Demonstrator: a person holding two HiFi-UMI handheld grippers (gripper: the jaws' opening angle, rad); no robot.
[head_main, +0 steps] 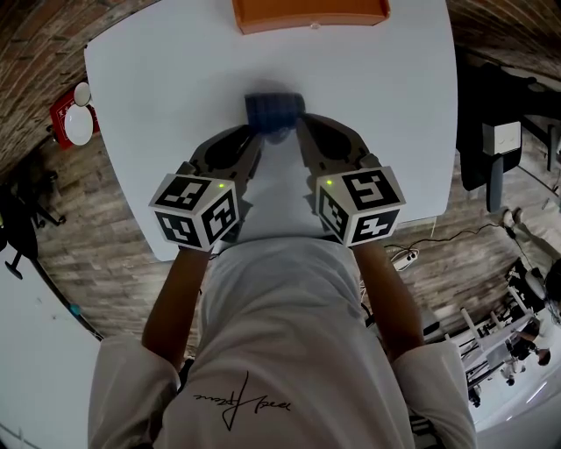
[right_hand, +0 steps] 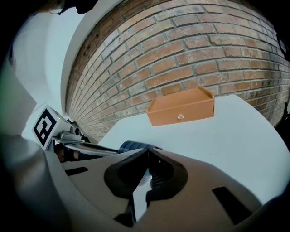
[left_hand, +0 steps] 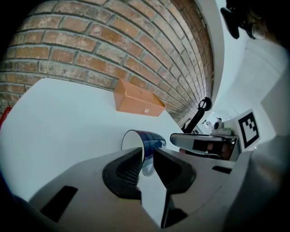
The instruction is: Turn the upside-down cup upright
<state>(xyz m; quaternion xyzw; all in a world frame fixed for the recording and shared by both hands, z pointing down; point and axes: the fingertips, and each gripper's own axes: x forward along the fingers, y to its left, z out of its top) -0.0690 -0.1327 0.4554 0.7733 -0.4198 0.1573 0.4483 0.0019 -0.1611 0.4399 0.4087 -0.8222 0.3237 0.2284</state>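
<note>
The blue cup (head_main: 274,112) is blurred in the head view at the middle of the white table (head_main: 158,96). In the left gripper view the cup (left_hand: 152,138) lies tipped on its side, its white mouth facing left. My left gripper (head_main: 252,133) meets the cup from the left; its jaws (left_hand: 147,161) stand close together with a pale curved piece of the cup, apparently the handle, between them. My right gripper (head_main: 302,131) comes in from the right. Its tips (right_hand: 147,154) meet with nothing seen between them, right beside the cup (right_hand: 133,146). The cup's base is hidden.
An orange box (head_main: 311,13) with a small knob stands at the table's far edge, against a brick wall (right_hand: 190,50). A red-and-white object (head_main: 72,118) lies on the floor to the left. Dark equipment (head_main: 495,149) stands right of the table.
</note>
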